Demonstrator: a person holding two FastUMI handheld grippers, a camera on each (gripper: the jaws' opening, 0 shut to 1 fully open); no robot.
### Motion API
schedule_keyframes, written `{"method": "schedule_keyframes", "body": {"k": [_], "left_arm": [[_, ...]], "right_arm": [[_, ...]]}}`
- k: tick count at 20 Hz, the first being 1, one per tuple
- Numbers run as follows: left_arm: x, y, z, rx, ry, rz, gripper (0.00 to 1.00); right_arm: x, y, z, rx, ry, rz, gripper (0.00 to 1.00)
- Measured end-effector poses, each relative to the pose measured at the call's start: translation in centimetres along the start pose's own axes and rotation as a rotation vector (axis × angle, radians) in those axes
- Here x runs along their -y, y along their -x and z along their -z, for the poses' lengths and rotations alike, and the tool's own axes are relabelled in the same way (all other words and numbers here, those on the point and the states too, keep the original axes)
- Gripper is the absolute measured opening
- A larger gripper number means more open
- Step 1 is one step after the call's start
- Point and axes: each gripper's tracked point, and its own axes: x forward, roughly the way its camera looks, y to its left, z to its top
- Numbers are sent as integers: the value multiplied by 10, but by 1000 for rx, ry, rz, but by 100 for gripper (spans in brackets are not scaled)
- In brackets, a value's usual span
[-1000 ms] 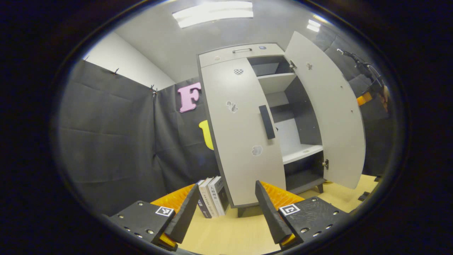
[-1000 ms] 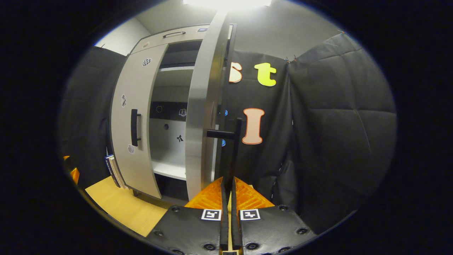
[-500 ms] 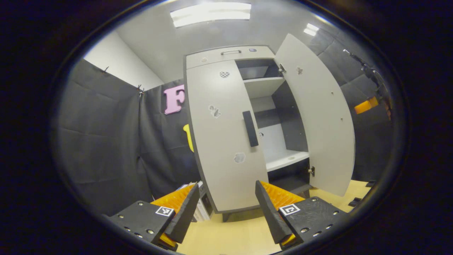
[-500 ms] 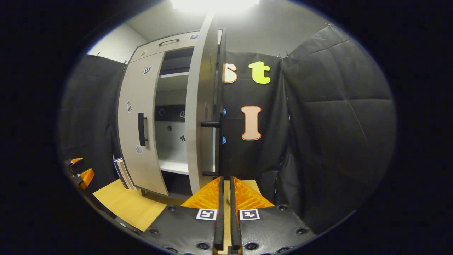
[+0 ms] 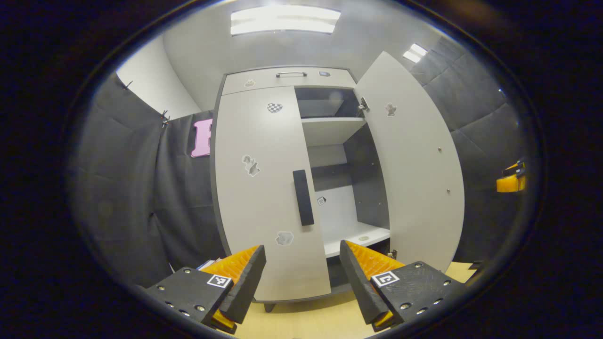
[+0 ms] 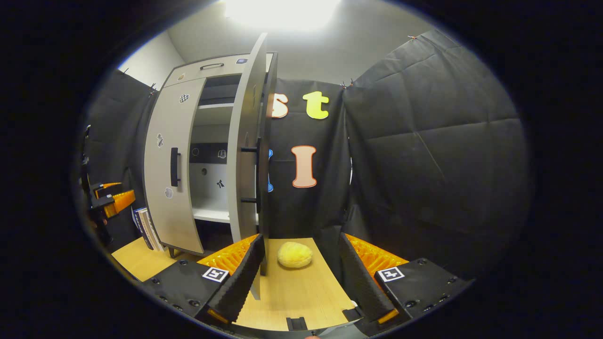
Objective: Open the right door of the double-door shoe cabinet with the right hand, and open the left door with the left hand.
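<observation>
- The left hand-held gripper (image 5: 301,278) stands wide and empty, fingers parted, pointed at the shoe cabinet (image 5: 287,77) with the left door's handle (image 5: 303,197) at twelve o'clock above the gap.
- The right hand-held gripper (image 6: 301,278) is also spread wide and holds nothing; the edge of the right door (image 6: 247,155) rises at about eleven o'clock from it, with that door's bar handle (image 6: 257,174) free of the fingers.
- The right door (image 5: 410,165) is swung wide, baring the shelves (image 5: 332,129) inside, so that half of the task looks done.
- The left door (image 5: 261,188) lies flush and closed; this is the step in hand.
- Next, I judge, the left hand-held gripper must go up and forward until the handle sits between its fingers, close on it, then pull along the door's arc toward nine o'clock.
- A yellow lump (image 6: 294,254) lies on the wooden surface (image 6: 301,296) just ahead of the right hand-held gripper; books (image 6: 145,228) lean beside the cabinet at its eight o'clock, clear of the door's swing as far as I can tell.
</observation>
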Motion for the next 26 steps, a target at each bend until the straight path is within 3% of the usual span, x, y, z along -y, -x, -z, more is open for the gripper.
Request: {"method": "schedule_keyframes", "body": {"k": [5,11,16,23,24,26], "left_arm": [[-8,-65,-14,-11,51,11,92],[-12,-127,-18,-40,40,18,92],[-14,-163,-17,-52,21,-15,92],[-6,-201,-8,-98,76,-20,92],[-10,-205,-9,-96,66,-44,90],[-12,-209,-5,-111,71,-65,64]], "right_arm": [[33,17,16,-37,-11,85,99],[51,24,34,-75,-33,139,96],[59,26,46,-97,-52,162,99],[74,27,52,-111,-77,177,99],[74,27,54,-115,-84,175,99],[79,29,57,-123,-81,180,99]]}}
